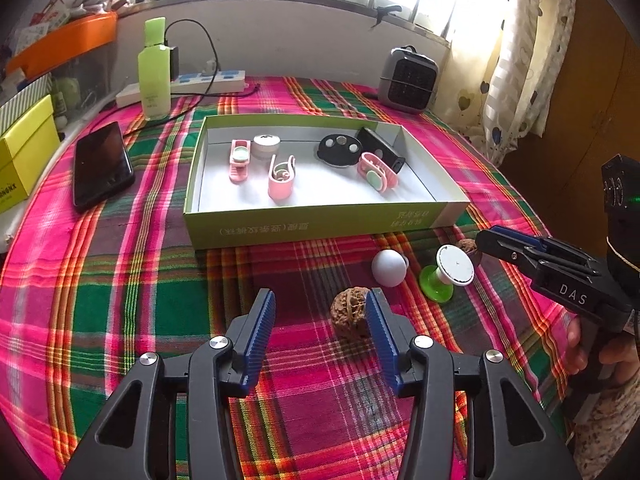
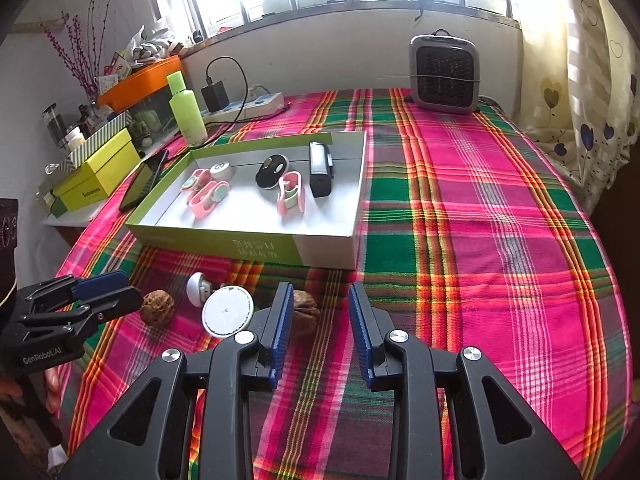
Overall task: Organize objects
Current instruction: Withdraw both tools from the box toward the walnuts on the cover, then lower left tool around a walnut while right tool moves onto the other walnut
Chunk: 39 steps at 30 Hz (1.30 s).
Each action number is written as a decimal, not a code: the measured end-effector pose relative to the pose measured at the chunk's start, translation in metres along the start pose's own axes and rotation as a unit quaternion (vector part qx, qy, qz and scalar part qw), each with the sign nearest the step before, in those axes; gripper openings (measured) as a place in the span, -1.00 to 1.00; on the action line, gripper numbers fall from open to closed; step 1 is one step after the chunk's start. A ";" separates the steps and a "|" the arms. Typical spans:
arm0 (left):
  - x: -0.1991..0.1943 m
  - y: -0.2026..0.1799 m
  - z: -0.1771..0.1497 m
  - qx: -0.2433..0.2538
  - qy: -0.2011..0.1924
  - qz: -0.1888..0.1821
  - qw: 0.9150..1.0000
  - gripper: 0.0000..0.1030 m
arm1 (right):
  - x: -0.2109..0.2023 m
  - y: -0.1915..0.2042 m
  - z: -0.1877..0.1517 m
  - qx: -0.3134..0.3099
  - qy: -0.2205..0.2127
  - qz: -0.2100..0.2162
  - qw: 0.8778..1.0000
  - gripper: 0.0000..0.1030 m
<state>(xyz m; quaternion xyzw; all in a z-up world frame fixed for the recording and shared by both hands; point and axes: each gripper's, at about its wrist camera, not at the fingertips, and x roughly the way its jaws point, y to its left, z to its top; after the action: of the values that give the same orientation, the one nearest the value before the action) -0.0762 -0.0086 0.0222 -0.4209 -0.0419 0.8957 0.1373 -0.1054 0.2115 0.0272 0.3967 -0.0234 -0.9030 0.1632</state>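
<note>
A shallow green box (image 1: 312, 226) (image 2: 256, 246) on the plaid cloth holds pink clips, a white round case, a black disc and a black block. In front of it lie two walnuts, a white ball (image 1: 389, 268) (image 2: 196, 288) and a green-and-white suction holder (image 1: 454, 266) (image 2: 227, 311). My left gripper (image 1: 320, 304) is open; the near walnut (image 1: 349, 312) (image 2: 158, 307) sits just inside its right finger. My right gripper (image 2: 318, 300) is open; the second walnut (image 2: 306, 306) (image 1: 467, 249) lies between its tips, against the left finger.
A black phone (image 1: 102, 164) lies left of the box. A green bottle (image 1: 154, 76), a power strip (image 1: 192, 84) and yellow boxes (image 2: 100, 172) stand at the back left. A small grey heater (image 2: 443, 74) stands at the back. Open cloth spreads right of the box.
</note>
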 end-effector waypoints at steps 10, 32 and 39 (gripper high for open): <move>0.004 -0.005 -0.003 0.003 0.009 -0.010 1.000 -0.06 | 0.006 0.004 -0.003 -0.010 0.010 0.009 1.000 -0.23; 0.020 -0.009 -0.004 0.009 0.026 -0.003 1.000 -0.04 | 0.022 0.006 -0.005 -0.022 0.041 -0.003 0.999 -0.23; 0.022 -0.010 -0.002 0.010 0.024 0.004 1.000 -0.04 | 0.025 0.008 -0.005 -0.028 0.044 -0.005 0.999 -0.23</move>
<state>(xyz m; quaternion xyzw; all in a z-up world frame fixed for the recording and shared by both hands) -0.0861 0.0073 0.0060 -0.4414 -0.0276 0.8860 0.1393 -0.1157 0.1963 0.0077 0.4316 0.0114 -0.8856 0.1709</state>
